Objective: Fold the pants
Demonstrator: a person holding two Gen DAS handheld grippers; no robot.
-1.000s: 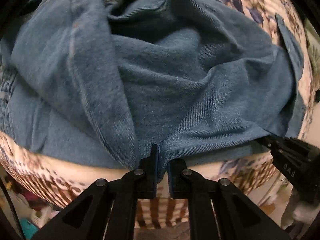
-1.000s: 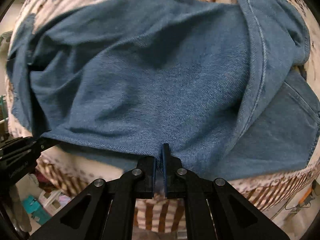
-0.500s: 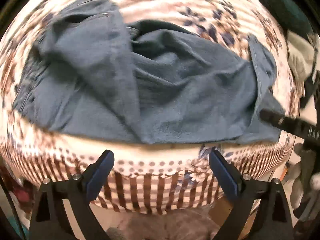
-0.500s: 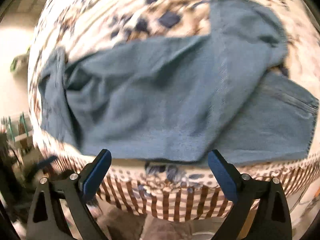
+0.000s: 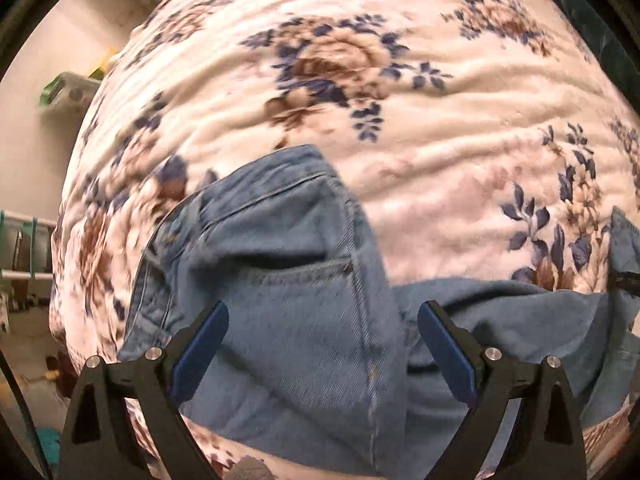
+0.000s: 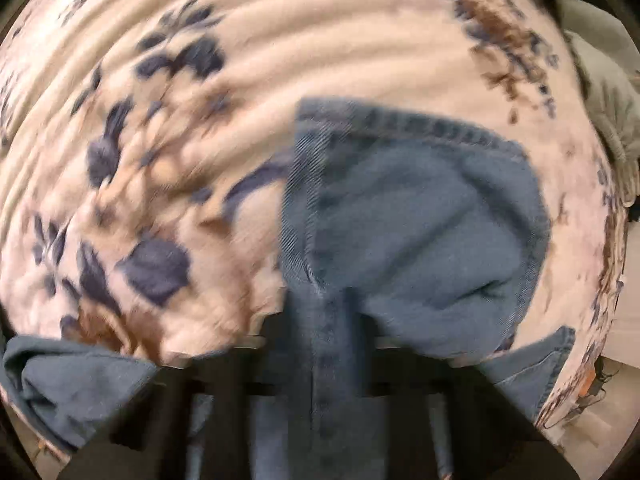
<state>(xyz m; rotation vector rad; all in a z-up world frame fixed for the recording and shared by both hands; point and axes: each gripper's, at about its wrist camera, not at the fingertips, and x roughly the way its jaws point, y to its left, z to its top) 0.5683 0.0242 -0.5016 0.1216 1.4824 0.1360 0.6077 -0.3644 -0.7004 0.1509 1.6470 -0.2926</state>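
A floral blanket (image 5: 400, 128) fills both frames, with our blue denim pants (image 5: 288, 280) bunched along the lower half. Our left gripper (image 5: 322, 344) is spread wide over the waist pocket. Our right gripper (image 6: 340, 360) is blurred and draped in denim, so we cannot tell its state.

The left claw (image 5: 323, 354) has two black angular plastic arms with triangular cut-outs, each carrying two silver screw heads. Its fingers (image 5: 198, 350) wear dark blue pads. The right claw (image 6: 320, 380) shows only as blurred black framing with crossbars.
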